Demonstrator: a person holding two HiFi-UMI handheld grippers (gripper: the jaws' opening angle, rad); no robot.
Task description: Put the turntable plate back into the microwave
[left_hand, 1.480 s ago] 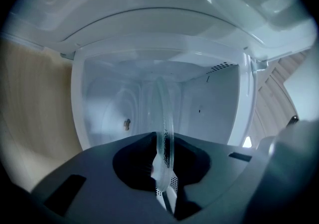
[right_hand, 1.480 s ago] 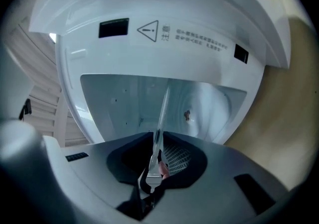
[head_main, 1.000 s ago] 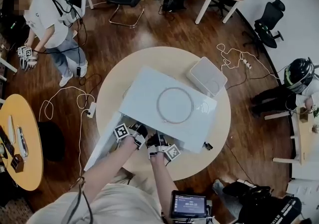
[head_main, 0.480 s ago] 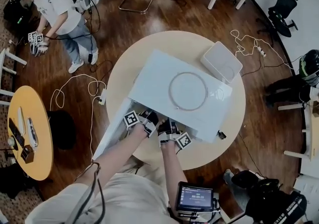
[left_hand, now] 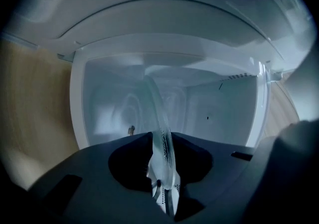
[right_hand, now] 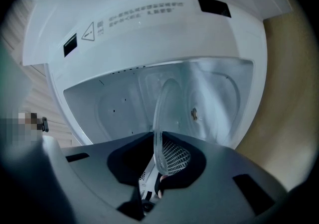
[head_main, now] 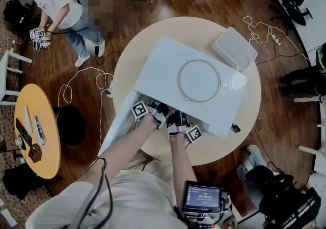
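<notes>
The plate (right_hand: 167,113) reaches into the cavity of the open microwave (head_main: 168,70), with its near rim at the mouth between both grippers. The right gripper (right_hand: 158,170) is clamped narrowly on that rim. The left gripper (left_hand: 164,190) has just been opening; its jaws stand loose around the rim, not pressing it.
</notes>
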